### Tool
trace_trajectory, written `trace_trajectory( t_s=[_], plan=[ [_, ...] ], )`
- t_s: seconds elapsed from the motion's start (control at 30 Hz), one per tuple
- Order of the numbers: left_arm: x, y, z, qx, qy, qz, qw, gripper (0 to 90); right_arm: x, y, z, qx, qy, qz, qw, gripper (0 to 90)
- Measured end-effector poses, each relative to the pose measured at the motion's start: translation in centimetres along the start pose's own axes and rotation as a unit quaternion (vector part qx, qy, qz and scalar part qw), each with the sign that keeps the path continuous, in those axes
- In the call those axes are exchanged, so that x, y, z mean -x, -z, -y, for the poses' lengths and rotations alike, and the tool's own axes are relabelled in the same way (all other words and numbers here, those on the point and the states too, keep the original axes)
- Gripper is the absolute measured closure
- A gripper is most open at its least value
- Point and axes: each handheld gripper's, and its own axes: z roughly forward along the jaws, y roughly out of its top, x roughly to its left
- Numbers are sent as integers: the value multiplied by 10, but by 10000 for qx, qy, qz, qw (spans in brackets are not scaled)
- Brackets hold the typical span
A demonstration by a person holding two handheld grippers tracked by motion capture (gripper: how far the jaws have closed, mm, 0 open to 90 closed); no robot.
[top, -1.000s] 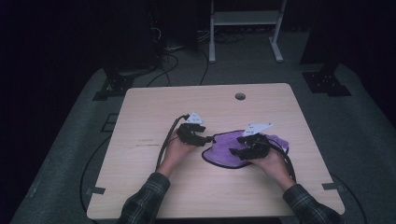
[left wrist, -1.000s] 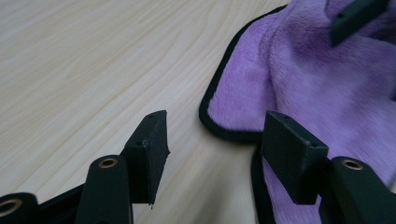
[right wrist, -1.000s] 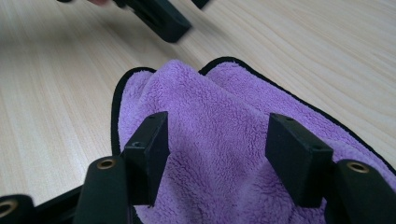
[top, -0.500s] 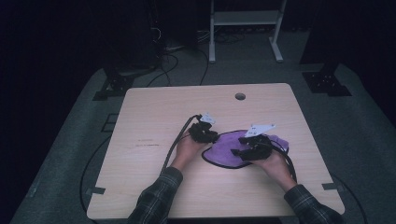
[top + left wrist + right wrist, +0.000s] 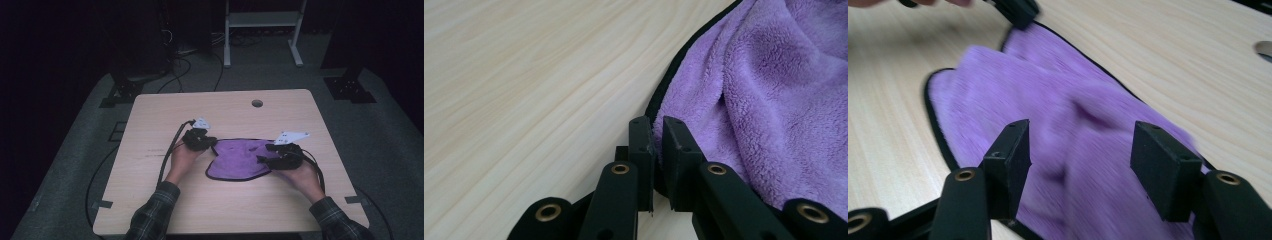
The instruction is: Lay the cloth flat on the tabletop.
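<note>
One purple cloth (image 5: 239, 159): left gripper (image 5: 656, 145) seemingly pinching edge; right gripper (image 5: 1080, 160) spread.

I see a purple cloth (image 5: 235, 159) edged all round in black piping (fleecy in the left gripper view), lying on a pale wood-grain table (image 5: 150, 200). My grippers' fingers (image 5: 1010, 150) are matte black with brass-coloured rivets, and my sleeves (image 5: 152, 217) are dark plaid.

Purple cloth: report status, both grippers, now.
Left gripper shut on the purple cloth's black-trimmed edge. Right gripper open above the cloth. Cloth rumpled on the table. Nothing in the way.
</note>
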Motion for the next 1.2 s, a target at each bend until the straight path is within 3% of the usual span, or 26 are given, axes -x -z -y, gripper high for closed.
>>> trace_trajectory(
  t_s=[0.23,0.4,0.43,0.47,0.5,0.57,0.6,0.67,0.7,0.73,0.9,1.07,1.2],
  plan=[
    [-14,31,21,40,198,-264,9994,833,19,11,10,-4,-250,183,9995,384],
    [-19,47,32,62,328,-369,9988,833,27,0,16,-270,-456,105,9985,352],
    [-20,48,34,42,314,-379,9988,832,27,-4,17,-326,-466,76,9984,374],
    [-20,48,35,49,324,-384,9987,832,27,-7,18,-351,-477,10,9982,495],
    [-21,48,36,55,360,-372,9986,832,27,-7,18,-351,-477,10,9982,495],
    [-22,46,37,40,350,-368,9987,832,25,-10,17,-336,-357,-55,9988,671],
    [-22,46,37,24,349,-369,9987,831,20,-7,14,-184,-191,-79,9996,793],
    [-22,45,37,13,361,-362,9987,831,16,-5,12,-106,-116,-100,9998,806],
    [-22,45,38,13,363,-354,9987,831,4,-1,7,3,111,-142,9998,819],
    [-22,45,38,7,358,-350,9987,831,4,-1,7,3,111,-142,9998,819],
    [-22,45,38,-13,388,-304,9988,831,-33,-2,-1,60,576,-546,9968,822],
    [-23,44,41,-47,416,-272,9988,829,-63,-21,5,-344,948,-1009,9898,821],
    [-24,41,42,-62,462,-227,9987,826,-73,-42,15,-700,1042,-1123,9857,822]
  ],
)
